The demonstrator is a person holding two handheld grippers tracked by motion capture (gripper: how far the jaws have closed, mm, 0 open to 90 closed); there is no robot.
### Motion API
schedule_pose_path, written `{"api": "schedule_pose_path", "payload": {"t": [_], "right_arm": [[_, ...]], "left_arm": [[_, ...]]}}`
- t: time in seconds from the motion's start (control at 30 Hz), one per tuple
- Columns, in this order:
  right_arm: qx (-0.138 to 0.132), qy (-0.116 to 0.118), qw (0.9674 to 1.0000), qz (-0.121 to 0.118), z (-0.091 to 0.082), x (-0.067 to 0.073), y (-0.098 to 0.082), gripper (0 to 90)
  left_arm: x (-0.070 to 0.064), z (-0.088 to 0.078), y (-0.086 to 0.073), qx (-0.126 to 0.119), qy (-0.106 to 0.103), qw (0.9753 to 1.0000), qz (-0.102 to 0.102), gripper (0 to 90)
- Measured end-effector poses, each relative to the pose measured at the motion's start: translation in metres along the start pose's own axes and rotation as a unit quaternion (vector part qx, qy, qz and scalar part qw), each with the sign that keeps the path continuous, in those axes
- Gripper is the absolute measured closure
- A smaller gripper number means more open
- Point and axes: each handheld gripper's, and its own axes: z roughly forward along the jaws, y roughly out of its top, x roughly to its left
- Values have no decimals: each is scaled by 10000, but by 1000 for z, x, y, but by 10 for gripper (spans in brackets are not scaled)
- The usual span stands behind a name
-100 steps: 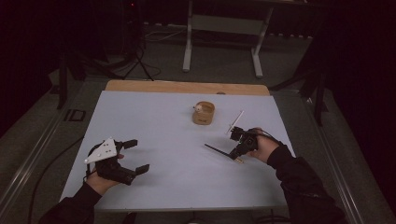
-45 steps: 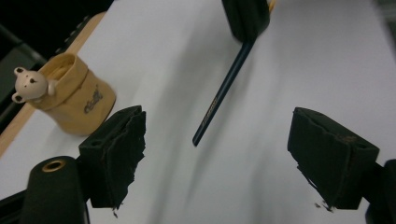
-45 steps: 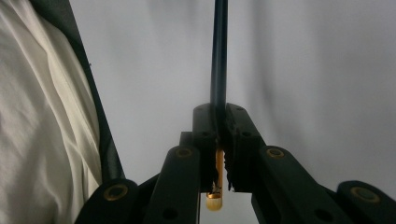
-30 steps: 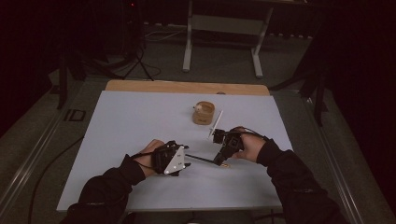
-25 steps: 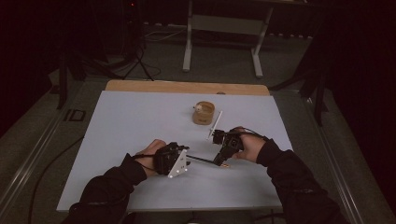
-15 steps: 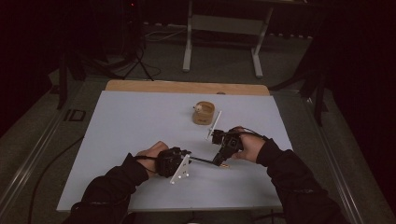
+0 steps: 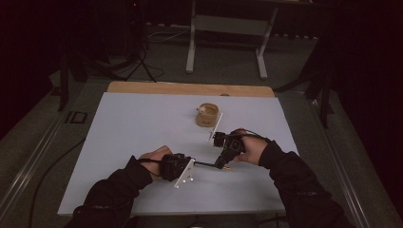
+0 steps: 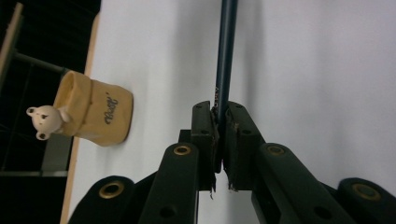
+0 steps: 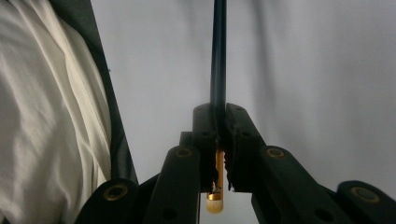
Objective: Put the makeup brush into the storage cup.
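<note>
Pencil point(image 7: 205, 165) clamped at both ends: left claw point(image 7: 194, 164) has just closed on it, right claw point(image 7: 221, 161) grips its eraser end. Keep it level above the counter point(image 7: 133, 137), near its front edge.

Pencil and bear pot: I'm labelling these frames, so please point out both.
pencil point(image 8: 225, 60), left gripper view, dark shaft above the jaws.
bear pot point(image 8: 95, 113), left gripper view, tan side with lettering.

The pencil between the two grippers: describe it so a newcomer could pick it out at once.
On the white table, look at the near half, where the person's two hands meet. A thin dark pencil spans the gap there, the left gripper, just closed, clamped on one end and the right gripper on the other, by its gold band and pale eraser. The tan bear-faced holder behind is squat; the pencil is slim and dark.
</note>
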Motion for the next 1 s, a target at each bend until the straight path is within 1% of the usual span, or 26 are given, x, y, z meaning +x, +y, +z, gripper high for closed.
{"api": "schedule_pose_path", "payload": {"t": [0.03,0.1,0.13,0.17,0.2,0.27,0.3,0.33,0.37,0.4,0.43,0.47,0.5,0.53,0.57,0.6,0.63,0.67,0.7,0.73,0.77,0.83,0.87,0.9,0.93,1.0], "right_arm": [[3,-7,10000,-9,0,0,0,838],[-1,-3,10000,-10,0,-1,0,838],[4,-20,10000,-30,0,-1,0,837],[25,-12,10000,-35,0,-1,0,838],[21,-70,9999,-89,0,0,0,837],[23,-38,10000,-69,2,0,-1,836],[11,-119,9998,-149,3,0,-1,835],[-12,-146,9997,-204,3,1,-1,831],[1,-168,9996,-221,3,2,-1,828],[7,-173,9997,-180,3,2,0,813],[4,-149,9998,-102,3,2,0,743],[-25,-212,9997,-103,3,2,-1,679],[-67,-293,9995,-107,2,1,-1,646],[-97,-287,9995,-100,2,0,-2,586],[-77,-377,9993,-38,2,0,-2,511],[-40,-502,9987,23,2,0,-3,508],[-7,-477,9988,107,2,-1,-3,503],[-45,-516,9986,103,2,-1,-4,485],[-106,-563,9983,104,1,-1,-4,473],[-147,-582,9981,137,-1,-1,-4,465],[-189,-620,9978,123,-2,-1,-4,450],[-333,-627,9974,111,-6,0,-4,428],[-396,-668,9969,115,-9,1,-4,412],[-478,-668,9965,135,-11,1,-5,408],[-568,-688,9959,138,-14,2,-5,389],[-615,-855,9943,161,-18,3,-6,356]], "left_arm": [[1,0,0,97,-52,9999,91,849],[0,0,1,119,-27,9998,170,853],[1,0,1,88,-43,9998,185,855],[0,0,0,68,16,9996,275,856],[1,0,0,68,2,9994,339,857],[3,0,-1,7,-47,9991,430,857],[4,0,-1,37,-112,9992,387,857],[5,-1,-1,44,-171,9992,352,857],[6,-1,-1,65,-201,9991,356,860],[6,-1,0,73,-245,9990,357,860],[7,-1,0,88,-292,9991,284,860],[7,-1,0,75,-330,9992,235,861],[8,-1,0,122,-334,9992,204,861],[7,-1,0,85,-337,9994,81,861],[8,-1,0,85,-387,9992,31,861],[9,-1,-1,107,-371,9993,25,861],[10,-2,-1,146,-414,9990,10,861],[11,-2,-1,168,-415,9990,-2,861],[11,-2,-1,236,-436,9988,-45,861],[11,-2,-1,213,-459,9987,-109,861],[12,-2,-1,235,-440,9987,-116,861],[15,-2,-1,238,-462,9983,-249,861],[17,-3,-1,288,-459,9982,-246,861],[17,-3,-2,244,-461,9980,-365,861],[18,-3,-2,257,-482,9977,-413,862],[20,-4,-3,280,-510,9973,-445,861]]}}
